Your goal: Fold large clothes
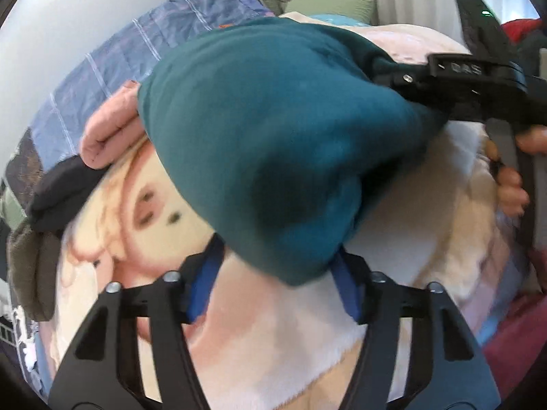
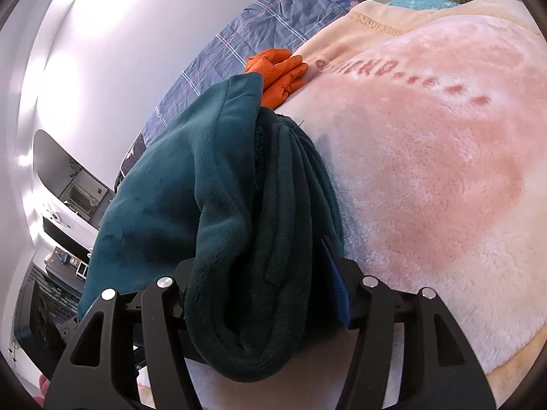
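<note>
A teal fleece garment (image 1: 259, 136) hangs bunched above the bed. In the left wrist view my left gripper (image 1: 277, 270) has its blue pads spread wide, with the garment's lower end hanging between them; a firm grip does not show. My right gripper (image 1: 403, 78) enters from the right and is shut on the garment's upper edge. In the right wrist view the folded teal fleece (image 2: 212, 225) fills the space between the right gripper's (image 2: 259, 300) blue pads and is lifted off the blanket.
A pink and cream plush blanket (image 2: 427, 177) with a cartoon print covers the bed. An orange garment (image 2: 280, 71) lies on it, a pink garment (image 1: 112, 126) and dark clothes (image 1: 58, 191) at the left. A blue checked quilt (image 1: 143, 48) lines the wall side. Green pillows (image 1: 328, 5) sit at the head.
</note>
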The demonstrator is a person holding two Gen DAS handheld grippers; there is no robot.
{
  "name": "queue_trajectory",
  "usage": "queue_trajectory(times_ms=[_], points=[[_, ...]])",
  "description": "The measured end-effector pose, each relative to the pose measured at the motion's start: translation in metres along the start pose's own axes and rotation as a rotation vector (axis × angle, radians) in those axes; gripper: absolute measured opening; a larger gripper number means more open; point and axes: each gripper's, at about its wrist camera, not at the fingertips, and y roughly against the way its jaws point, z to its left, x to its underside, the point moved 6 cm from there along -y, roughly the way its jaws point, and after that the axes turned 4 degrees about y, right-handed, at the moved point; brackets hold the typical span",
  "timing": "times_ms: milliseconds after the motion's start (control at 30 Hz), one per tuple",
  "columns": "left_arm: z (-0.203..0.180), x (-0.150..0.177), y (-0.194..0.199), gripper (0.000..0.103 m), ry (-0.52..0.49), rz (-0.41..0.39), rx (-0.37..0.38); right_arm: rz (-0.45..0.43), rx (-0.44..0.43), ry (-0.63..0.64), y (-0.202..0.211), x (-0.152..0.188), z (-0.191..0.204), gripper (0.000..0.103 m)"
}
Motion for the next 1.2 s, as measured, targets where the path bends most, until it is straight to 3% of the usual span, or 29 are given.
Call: queue_trajectory(times_ms=[33, 133, 200, 233, 267, 300, 433, 500, 600, 633, 667, 700, 767, 933, 1000, 1067, 1133, 1200], points=[[0.005, 0.001, 0.000, 0.049, -0.001, 0.010, 0.021, 0.000, 0.000, 0.000, 0.000, 0.000, 0.000, 0.060], [0.000, 0.008, 0.011, 0.017, 0.000, 0.047, 0.113, 0.001, -0.002, -0.002, 0.000, 0.000, 0.000, 0.060], [-0.010, 0.009, 0.018, 0.000, 0.031, 0.081, 0.258, 0.000, -0.001, -0.003, 0.000, 0.000, 0.000, 0.060], [-0.019, 0.008, 0.023, 0.000, 0.037, 0.087, 0.331, 0.000, 0.001, -0.002, 0.000, 0.000, 0.000, 0.060], [-0.027, 0.007, 0.025, 0.000, 0.021, 0.086, 0.355, -0.001, 0.003, -0.001, 0.000, 0.000, 0.001, 0.060], [-0.034, 0.005, 0.025, 0.000, -0.002, 0.079, 0.352, -0.001, 0.003, -0.002, 0.000, 0.000, 0.000, 0.060], [-0.056, -0.019, 0.002, 0.000, -0.113, -0.007, 0.182, 0.000, 0.004, -0.005, 0.000, 0.000, -0.001, 0.060], [-0.066, -0.031, -0.014, 0.002, -0.151, -0.038, 0.134, -0.002, 0.005, -0.004, 0.000, 0.000, -0.001, 0.060], [-0.078, -0.031, -0.040, 0.002, -0.159, 0.016, 0.176, 0.002, -0.001, 0.000, 0.000, 0.000, -0.001, 0.060], [-0.082, -0.025, -0.047, 0.002, -0.162, 0.059, 0.218, 0.001, -0.002, 0.005, 0.001, 0.000, -0.001, 0.061], [-0.087, -0.011, -0.059, 0.002, -0.151, 0.156, 0.295, 0.003, -0.004, 0.008, 0.000, 0.001, -0.001, 0.061], [-0.085, -0.010, -0.059, 0.002, -0.148, 0.122, 0.303, 0.004, -0.011, 0.008, 0.000, 0.000, -0.001, 0.061], [-0.080, -0.011, -0.055, 0.002, -0.130, 0.130, 0.320, 0.005, -0.017, 0.004, 0.000, 0.000, -0.001, 0.062], [-0.073, -0.020, -0.022, 0.005, -0.134, 0.075, 0.298, 0.009, -0.030, -0.001, -0.001, -0.001, -0.004, 0.062], [-0.065, -0.030, -0.010, 0.007, -0.118, 0.013, 0.226, 0.007, -0.033, -0.004, -0.001, -0.002, -0.004, 0.062], [-0.053, -0.036, -0.018, 0.003, -0.096, -0.003, 0.140, 0.006, -0.032, -0.004, -0.002, -0.002, -0.004, 0.062], [-0.057, -0.032, -0.034, 0.003, -0.164, -0.016, 0.052, 0.009, -0.030, 0.002, -0.002, -0.002, -0.004, 0.062], [-0.066, -0.023, -0.043, 0.003, -0.219, 0.006, 0.018, 0.017, -0.030, 0.014, -0.001, -0.001, -0.004, 0.062]])
